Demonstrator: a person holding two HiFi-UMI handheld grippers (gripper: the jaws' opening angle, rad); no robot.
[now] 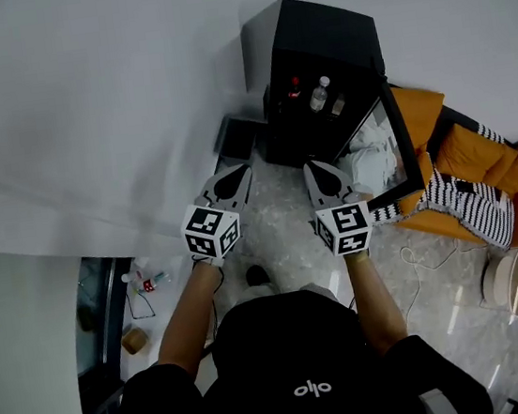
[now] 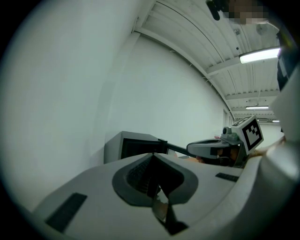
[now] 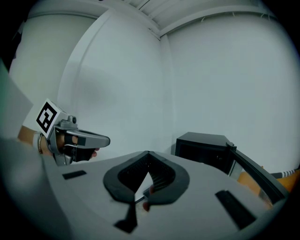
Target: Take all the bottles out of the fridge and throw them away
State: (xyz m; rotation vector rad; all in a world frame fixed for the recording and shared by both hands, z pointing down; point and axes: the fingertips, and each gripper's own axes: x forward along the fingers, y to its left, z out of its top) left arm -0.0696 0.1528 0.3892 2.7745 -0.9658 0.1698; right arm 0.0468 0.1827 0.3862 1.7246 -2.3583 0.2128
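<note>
White walls meet in a corner over a pale speckled stone floor [image 1: 279,217], and in this corner stands a small black box-shaped fridge [image 1: 313,43]. Its dark-framed glass door [image 1: 401,135] is swung open to the right, just beside an orange sofa [image 1: 436,112] with a black-and-white striped cushion [image 1: 461,198].

All the task's things are inside the fridge, close together on one shelf: a dark bottle with a red cap [image 1: 295,86], a clear plastic bottle with a white cap [image 1: 320,95] and a small brownish bottle [image 1: 338,104]. None is taken out yet.

Both tools are held side by side in front of the person, well apart from the fridge and pointing toward it. The left gripper [image 1: 236,176] has its fingers together with nothing between them, and the right gripper [image 1: 317,171] also has its fingers pressed together and empty.

I judge the step in hand is the approach. Some things could go wrong from here:
- If the fingers are not opened before the reach, they will push a bottle instead of taking it.
- Because the bottles stand so near each other, a wide entry may knock over a neighbour.
- The open door is on the right gripper's side, so it may be bumped.
- I cannot make out a bin in any view.
</note>
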